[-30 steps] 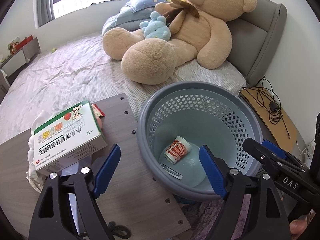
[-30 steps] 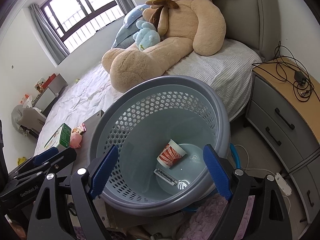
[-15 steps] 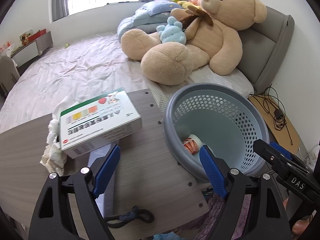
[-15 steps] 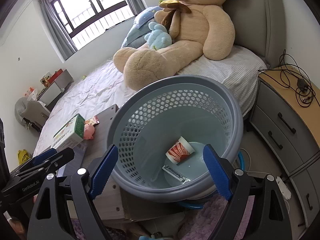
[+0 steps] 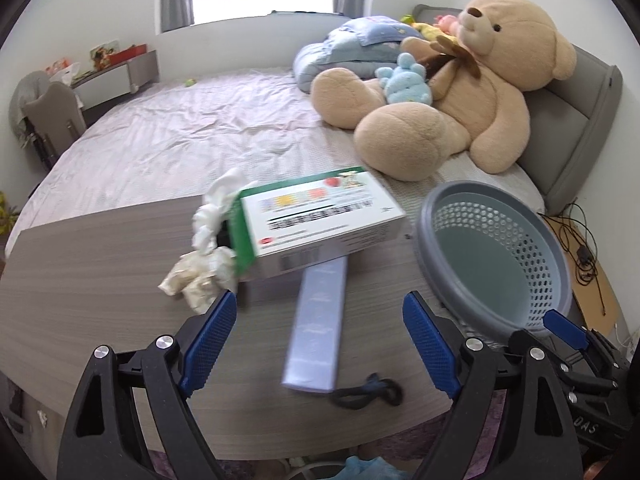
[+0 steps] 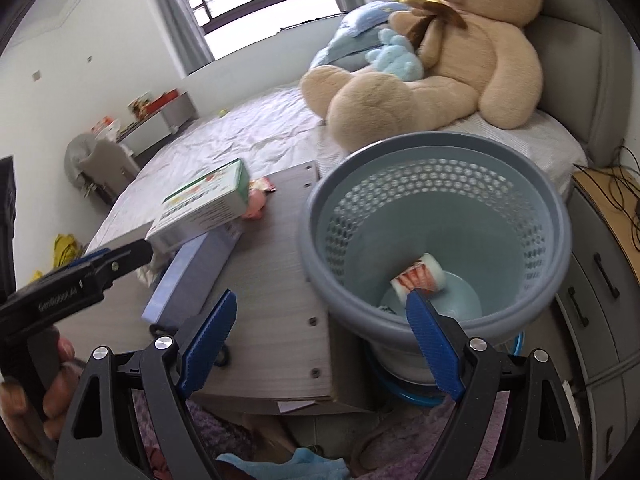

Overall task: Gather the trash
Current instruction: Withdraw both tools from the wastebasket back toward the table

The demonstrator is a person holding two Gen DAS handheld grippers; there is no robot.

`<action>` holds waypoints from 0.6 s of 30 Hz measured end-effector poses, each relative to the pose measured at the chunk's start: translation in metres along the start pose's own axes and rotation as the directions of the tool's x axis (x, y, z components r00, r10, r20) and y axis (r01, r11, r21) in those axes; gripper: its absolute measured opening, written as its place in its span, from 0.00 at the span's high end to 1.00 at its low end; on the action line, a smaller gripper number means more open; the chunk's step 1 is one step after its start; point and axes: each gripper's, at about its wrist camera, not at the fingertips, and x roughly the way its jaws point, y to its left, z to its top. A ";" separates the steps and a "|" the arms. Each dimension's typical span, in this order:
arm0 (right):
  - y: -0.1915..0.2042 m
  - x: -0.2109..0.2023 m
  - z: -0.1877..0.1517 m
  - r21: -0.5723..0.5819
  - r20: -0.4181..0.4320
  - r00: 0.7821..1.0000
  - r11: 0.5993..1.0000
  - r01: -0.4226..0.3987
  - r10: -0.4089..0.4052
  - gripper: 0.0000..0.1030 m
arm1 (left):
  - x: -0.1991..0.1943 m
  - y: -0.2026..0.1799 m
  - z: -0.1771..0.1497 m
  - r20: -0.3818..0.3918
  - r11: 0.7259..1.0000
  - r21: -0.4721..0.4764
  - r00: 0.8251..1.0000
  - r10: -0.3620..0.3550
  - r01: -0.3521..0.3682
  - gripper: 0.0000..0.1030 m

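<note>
1. The left hand-held gripper (image 5: 318, 344) has a matte black frame that splits into 2 angled arms, each with triangular cut-outs.
2. Its fingers (image 5: 210, 338) carry blue pads with a fine cross-hatched texture.
3. Round silver screw heads sit on the frame, 2 on each arm near the pad bases.
4. The right hand-held gripper (image 6: 320, 340) is built the same: black arms, blue textured pads, silver screws.
5. In the right wrist view, the left tool's black body bears white lettering, partly legible.
6. In the left wrist view, the right tool shows white letters "DAS".
</note>
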 end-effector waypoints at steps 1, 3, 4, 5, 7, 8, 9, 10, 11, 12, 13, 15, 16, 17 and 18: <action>0.008 0.004 -0.002 -0.033 -0.013 1.000 0.999 -0.013 0.012 0.19 | 0.000 0.007 -0.003 -0.001 1.000 -0.007 1.000 0.015 -0.015 0.19; 0.019 0.010 -0.004 -0.075 -0.032 0.999 0.997 -0.034 0.032 0.19 | 0.000 0.020 -0.006 -0.004 0.999 -0.026 0.999 0.047 -0.047 0.19; 0.025 0.014 -0.006 -0.093 -0.044 0.998 0.995 -0.046 0.042 0.19 | 0.000 0.026 -0.008 -0.005 0.998 -0.034 0.998 0.057 -0.057 0.19; 0.030 0.018 -0.007 -0.103 -0.055 0.997 0.993 -0.056 0.050 0.19 | 0.000 0.032 -0.009 -0.008 0.997 -0.041 0.998 0.068 -0.069 0.19; 0.038 0.027 -0.009 -0.118 -0.087 0.994 0.990 -0.082 0.072 0.19 | 0.000 0.044 -0.012 -0.012 0.994 -0.056 0.996 0.093 -0.094 0.19; 0.041 0.031 -0.010 -0.124 -0.101 0.992 0.988 -0.092 0.079 0.19 | -0.001 0.048 -0.014 -0.014 0.993 -0.063 0.995 0.101 -0.102 0.19; 0.044 0.036 -0.010 -0.132 -0.119 0.989 0.986 -0.103 0.087 0.19 | -0.001 0.054 -0.015 -0.016 0.991 -0.071 0.994 0.110 -0.111 0.19; 0.048 0.040 -0.012 -0.140 -0.129 0.987 0.984 -0.111 0.093 0.19 | -0.002 0.059 -0.016 -0.018 0.990 -0.079 0.993 0.118 -0.119 0.19; 0.051 0.042 -0.013 -0.150 -0.138 0.986 0.982 -0.118 0.097 0.19 | -0.002 0.063 -0.018 -0.019 0.988 -0.086 0.992 0.125 -0.126 0.19; 0.055 0.045 -0.013 -0.160 -0.145 0.984 0.980 -0.123 0.100 0.19 | -0.002 0.068 -0.019 -0.022 0.986 -0.095 0.991 0.133 -0.135 0.19; 0.059 0.049 -0.014 -0.171 -0.153 0.983 0.977 -0.131 0.105 0.19 | -0.002 0.071 -0.021 -0.024 0.985 -0.101 0.990 0.138 -0.140 0.19; 0.065 0.055 -0.015 -0.196 -0.173 0.978 0.969 -0.153 0.120 0.19 | -0.003 0.078 -0.024 -0.028 0.982 -0.114 0.989 0.146 -0.149 0.19; 0.068 0.057 -0.015 -0.209 -0.184 0.974 0.963 -0.168 0.130 0.19 | -0.002 0.080 -0.025 -0.031 0.981 -0.118 0.988 0.151 -0.154 0.19; 0.071 0.059 -0.015 -0.226 -0.197 0.971 0.957 -0.183 0.139 0.19 | -0.002 0.082 -0.026 -0.034 0.980 -0.121 0.987 0.156 -0.158 0.19; 0.075 0.061 -0.017 -0.248 -0.206 0.968 0.949 -0.194 0.144 0.19 | -0.003 0.085 -0.028 -0.036 0.979 -0.124 0.986 0.160 -0.163 0.19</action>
